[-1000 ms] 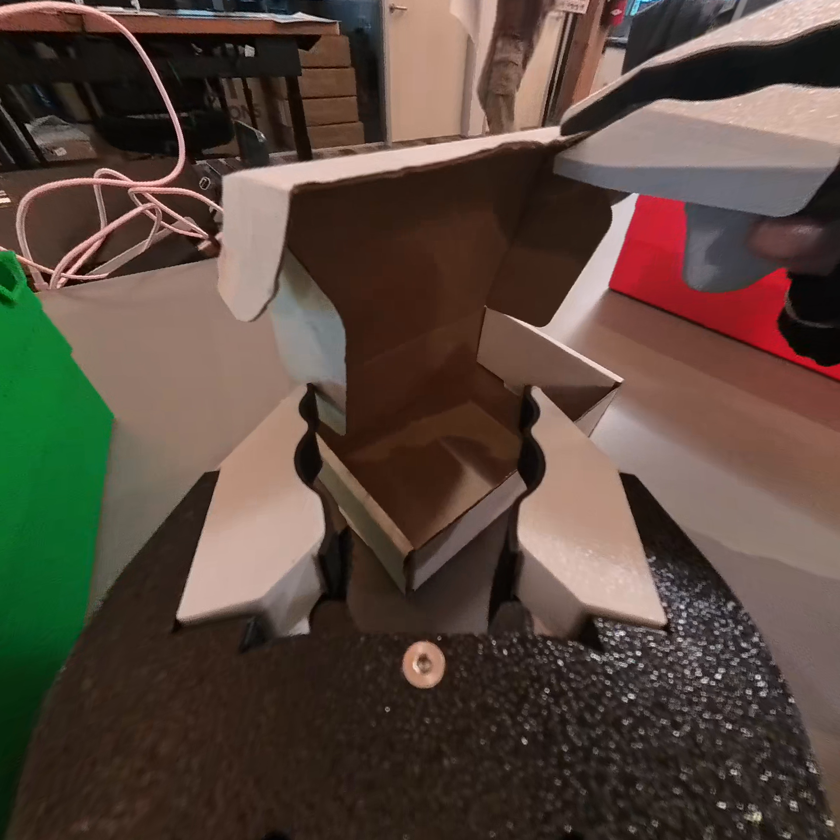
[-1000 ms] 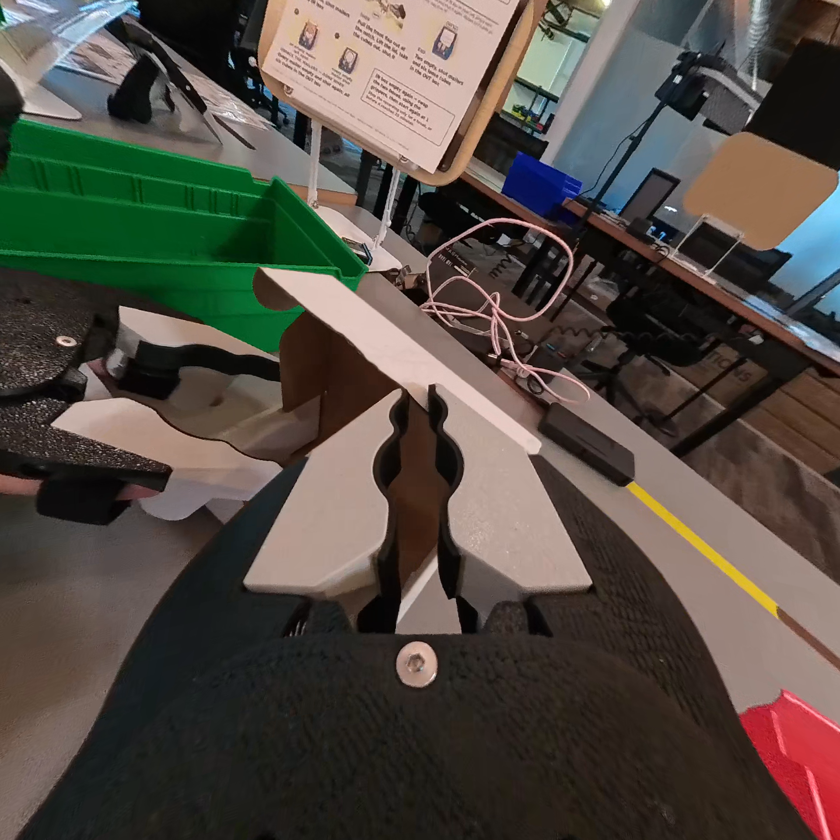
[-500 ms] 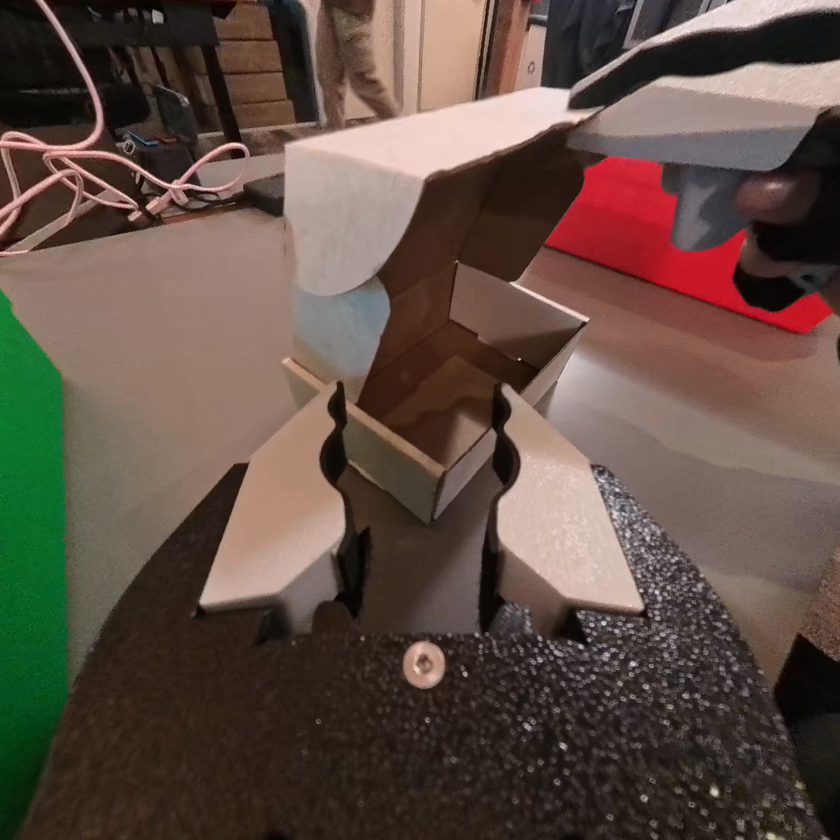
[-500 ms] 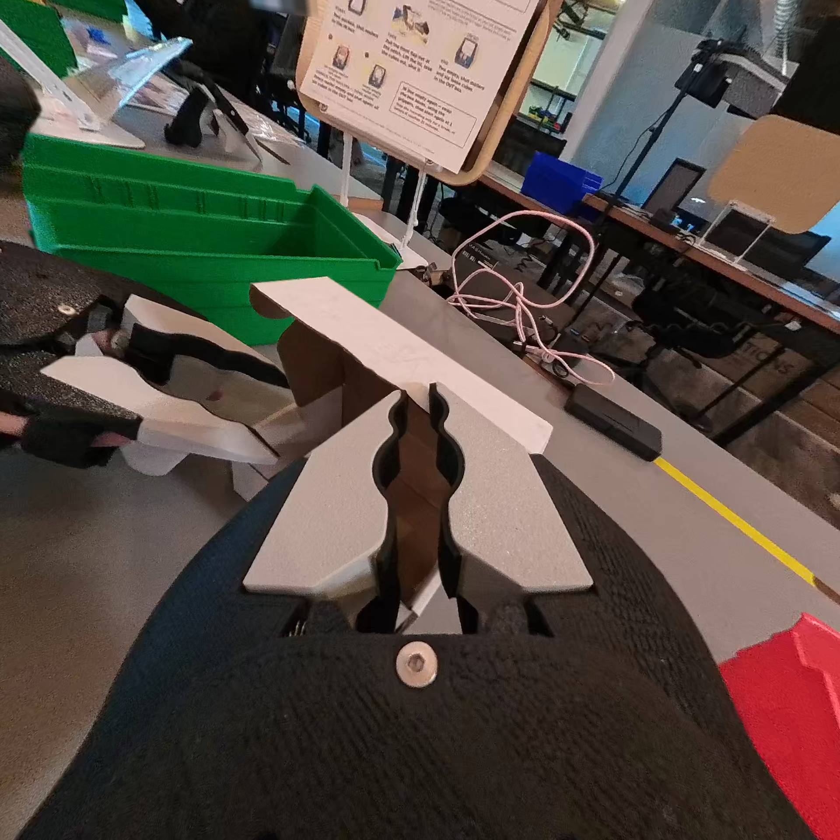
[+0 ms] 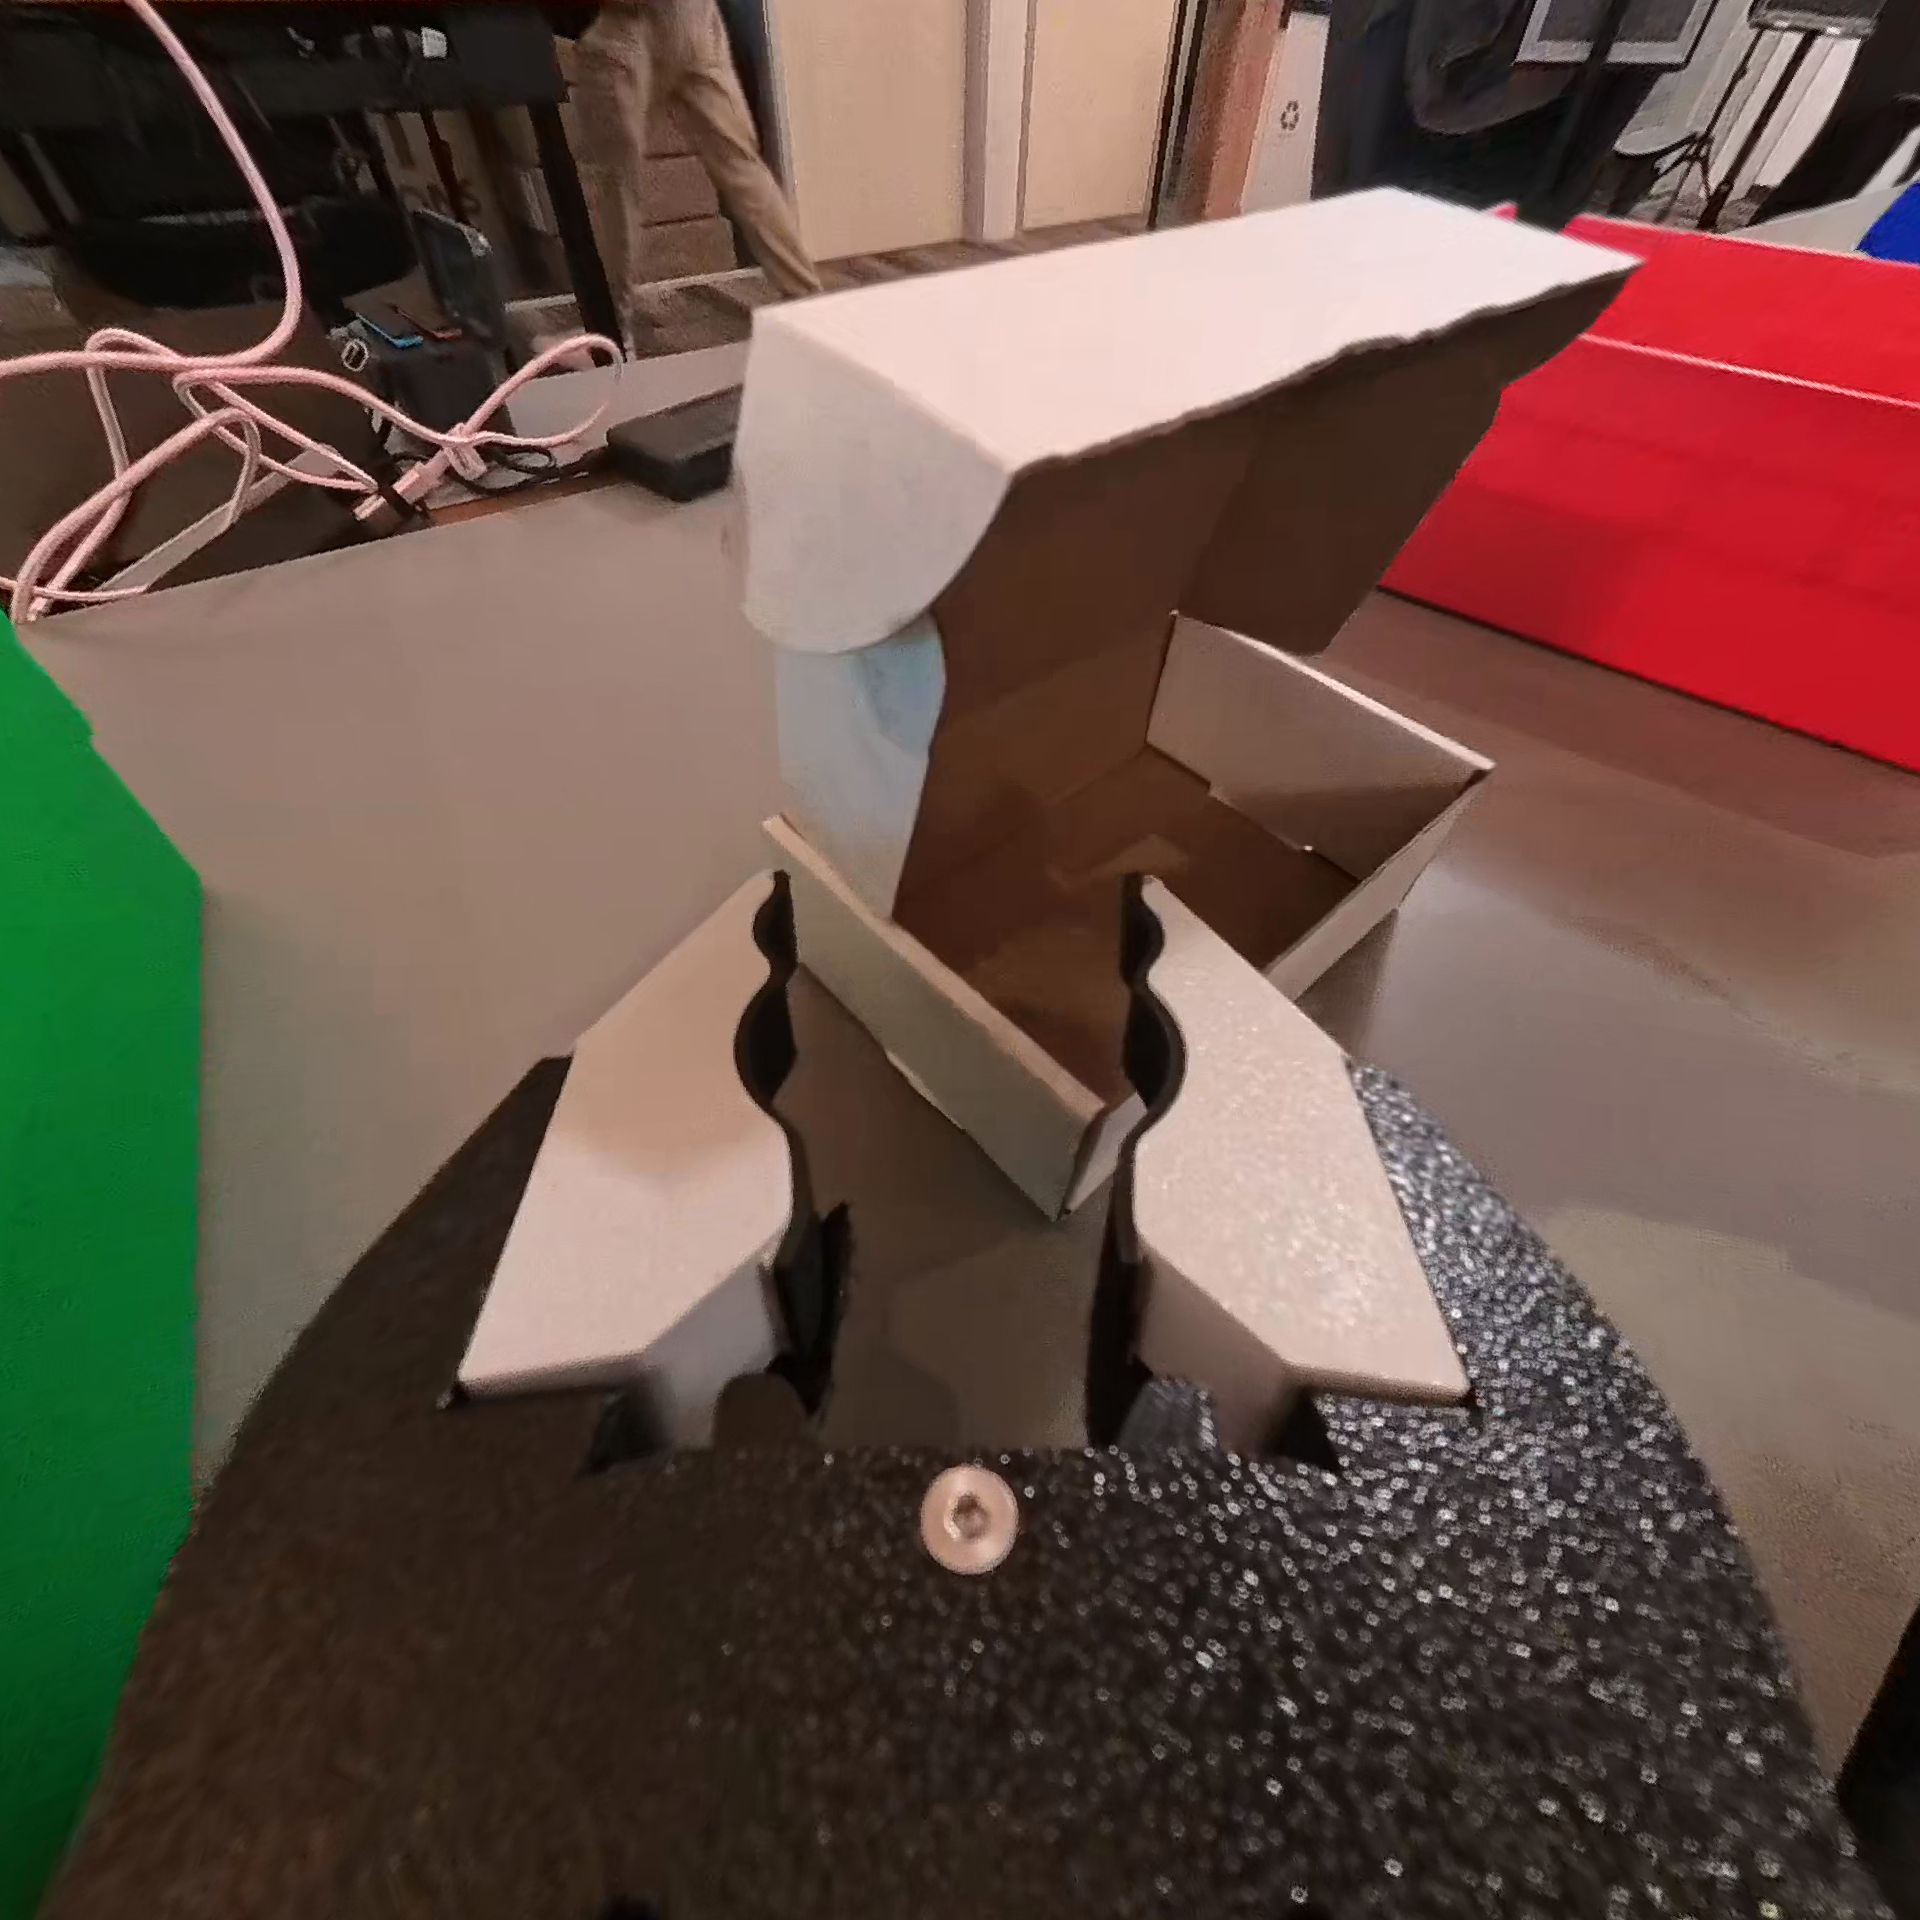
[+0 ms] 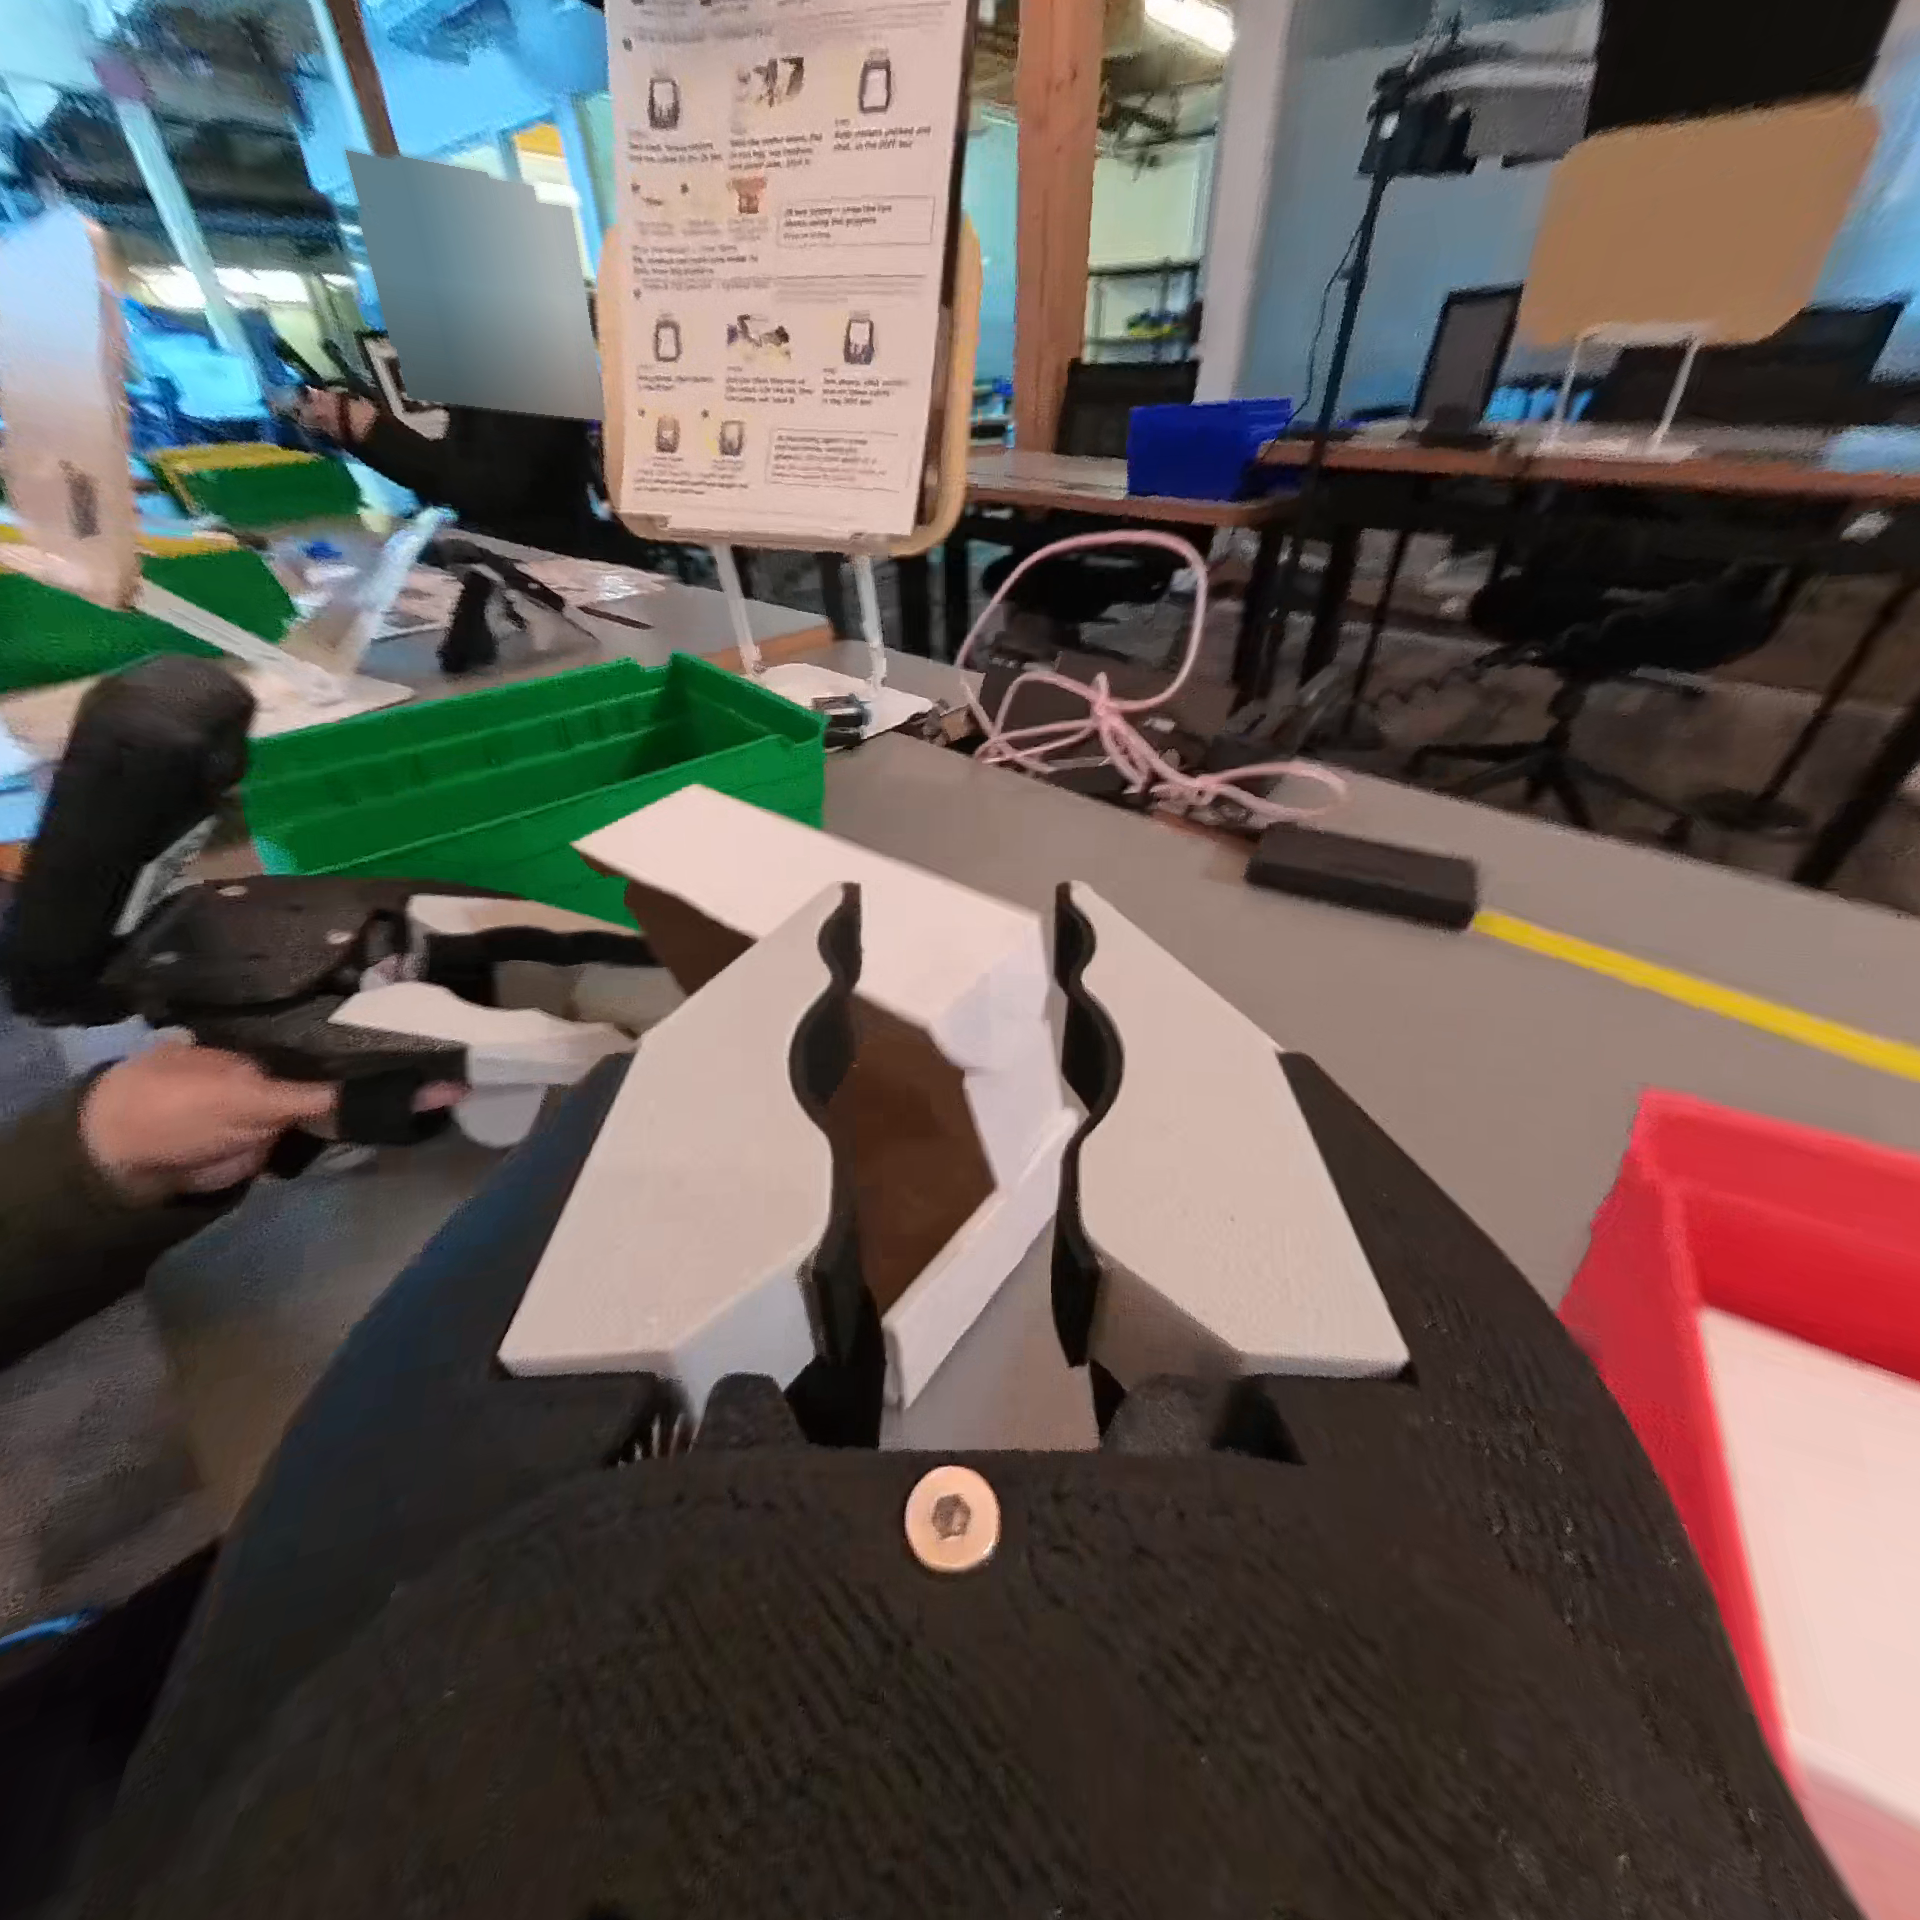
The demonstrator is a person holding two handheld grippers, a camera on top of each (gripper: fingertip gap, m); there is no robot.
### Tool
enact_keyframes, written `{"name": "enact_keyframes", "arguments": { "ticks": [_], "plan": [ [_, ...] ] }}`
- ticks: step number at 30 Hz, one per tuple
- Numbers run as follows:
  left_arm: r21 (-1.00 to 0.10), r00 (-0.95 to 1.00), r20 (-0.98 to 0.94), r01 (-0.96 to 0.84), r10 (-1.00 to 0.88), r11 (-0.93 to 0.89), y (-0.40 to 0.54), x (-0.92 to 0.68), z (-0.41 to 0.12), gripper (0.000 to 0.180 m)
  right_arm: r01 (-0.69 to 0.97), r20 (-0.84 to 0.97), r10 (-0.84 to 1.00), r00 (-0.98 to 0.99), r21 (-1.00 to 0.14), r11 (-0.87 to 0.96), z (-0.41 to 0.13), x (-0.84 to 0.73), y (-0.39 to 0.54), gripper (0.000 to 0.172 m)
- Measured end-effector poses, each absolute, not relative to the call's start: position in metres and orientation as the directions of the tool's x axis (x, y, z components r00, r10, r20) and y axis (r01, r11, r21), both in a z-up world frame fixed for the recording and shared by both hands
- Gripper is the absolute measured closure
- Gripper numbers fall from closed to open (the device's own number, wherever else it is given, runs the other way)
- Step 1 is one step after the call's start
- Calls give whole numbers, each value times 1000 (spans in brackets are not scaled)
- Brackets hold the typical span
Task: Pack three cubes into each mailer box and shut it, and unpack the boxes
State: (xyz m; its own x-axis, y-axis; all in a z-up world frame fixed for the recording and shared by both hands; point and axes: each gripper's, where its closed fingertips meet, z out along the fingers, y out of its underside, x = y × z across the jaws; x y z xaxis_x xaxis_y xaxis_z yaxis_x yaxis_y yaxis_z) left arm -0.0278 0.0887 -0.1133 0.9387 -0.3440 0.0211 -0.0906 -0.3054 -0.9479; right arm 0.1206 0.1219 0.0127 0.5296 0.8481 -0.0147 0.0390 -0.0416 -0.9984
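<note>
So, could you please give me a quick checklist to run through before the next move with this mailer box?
1. Lid of the mailer box raised, opening uncovered: ok.
2. Box floor bare where it shows: ok. The near part is hidden behind a finger.
3. Right gripper not pinching the lid: ok. Its jaws stand apart with the lid's flap loose between them.
4. Left gripper steadying the box: cannot tell. The box's near corner lies between its fingers, but pad contact is unclear.
5. Cubes within sight: not ok. Neither view shows any.
</note>
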Motion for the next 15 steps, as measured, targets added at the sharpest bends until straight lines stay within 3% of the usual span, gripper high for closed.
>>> {"name": "enact_keyframes", "arguments": {
  "ticks": [7, 15],
  "plan": [
    [-959, 935, 13, -89, -355, -270, 90, -23, -108, 110, 39, -210, 865, 456, -966, -256, -48, 116, 124, 129],
    [-967, 914, 8, -96, -406, -234, 89, -9, -104, 108, 158, -116, 879, 462, -965, -211, -81, 84, 127, 134]
  ]
}}
